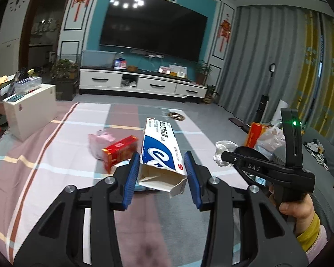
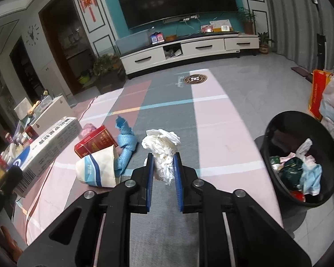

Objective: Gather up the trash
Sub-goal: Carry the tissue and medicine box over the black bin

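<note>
My left gripper (image 1: 162,153) is shut on a long white-and-blue toothpaste box (image 1: 159,149), torn open end toward the camera, raised over the checked cloth; the box also shows at the left of the right wrist view (image 2: 46,142). My right gripper (image 2: 164,155) is shut on a crumpled white tissue (image 2: 161,142), and it appears in the left wrist view (image 1: 225,155) with that tissue (image 1: 222,149). On the cloth lie a red box (image 2: 95,142), a paper cup (image 2: 98,169) on its side, a twisted blue wrapper (image 2: 127,142) and a pink wad (image 1: 100,142). A black bin (image 2: 285,131) holding trash stands to the right.
The checked pink-and-grey cloth (image 2: 211,122) ends at its right edge just before the bin. A white box (image 1: 31,109) with clutter stands on the left. Plastic bags (image 2: 331,98) sit on the floor to the far right, a grey sofa (image 1: 322,155) beside them. A TV cabinet (image 2: 189,49) lines the far wall.
</note>
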